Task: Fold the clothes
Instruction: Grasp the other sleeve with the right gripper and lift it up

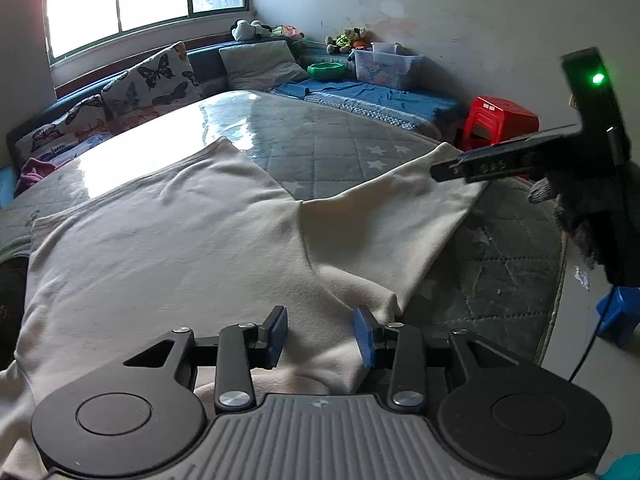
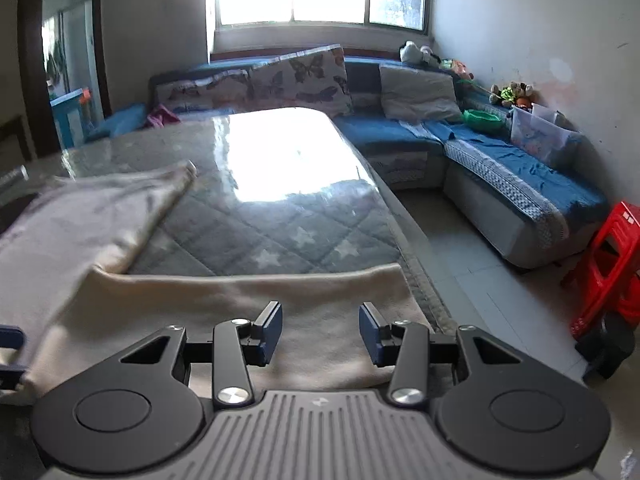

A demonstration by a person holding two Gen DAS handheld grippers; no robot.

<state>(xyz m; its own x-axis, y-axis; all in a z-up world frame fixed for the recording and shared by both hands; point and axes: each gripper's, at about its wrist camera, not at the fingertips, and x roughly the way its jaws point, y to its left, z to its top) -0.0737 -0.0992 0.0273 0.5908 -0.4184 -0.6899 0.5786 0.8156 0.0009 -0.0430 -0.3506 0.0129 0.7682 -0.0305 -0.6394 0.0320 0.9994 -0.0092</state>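
Note:
A cream garment (image 1: 180,240) lies spread on the quilted grey table cover (image 1: 340,148), two legs or sleeves reaching away from me. My left gripper (image 1: 320,336) is open, its blue pads low over the garment's near edge. My right gripper shows in the left wrist view (image 1: 440,172) at the far right corner of the garment; whether it touches the cloth I cannot tell. In the right wrist view the right gripper (image 2: 320,332) is open just above the garment (image 2: 240,300), near its right edge.
A blue corner sofa (image 2: 520,176) with butterfly cushions (image 2: 304,76), a green bowl (image 1: 326,70) and a clear storage box (image 1: 384,66) runs behind the table. A red plastic stool (image 2: 612,264) stands on the floor to the right. The table edge drops off at right.

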